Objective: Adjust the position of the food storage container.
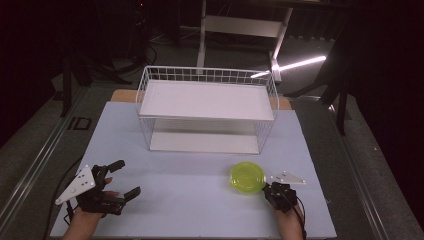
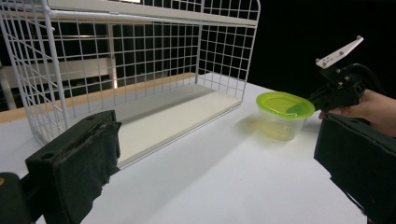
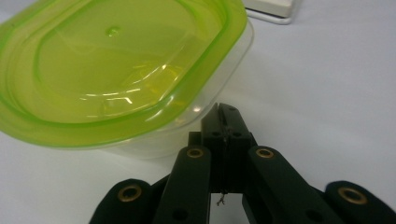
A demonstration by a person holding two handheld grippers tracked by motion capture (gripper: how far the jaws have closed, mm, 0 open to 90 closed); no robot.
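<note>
Right gripper (image 3: 223, 112) jaws pressed together beside green-lidded container (image 3: 116, 70), contact hidden, left gripper (image 1: 120, 179) jaws wide, wire rack (image 1: 207, 107) beyond

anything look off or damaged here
One thing: the padding on the left gripper's fingers looks frayed and ragged at the edges in the left gripper view. The lidded green container sits upright and nothing is spilled on the table.

high: overhead, forward | gripper views: low, close | shared: container (image 1: 247, 177)
</note>
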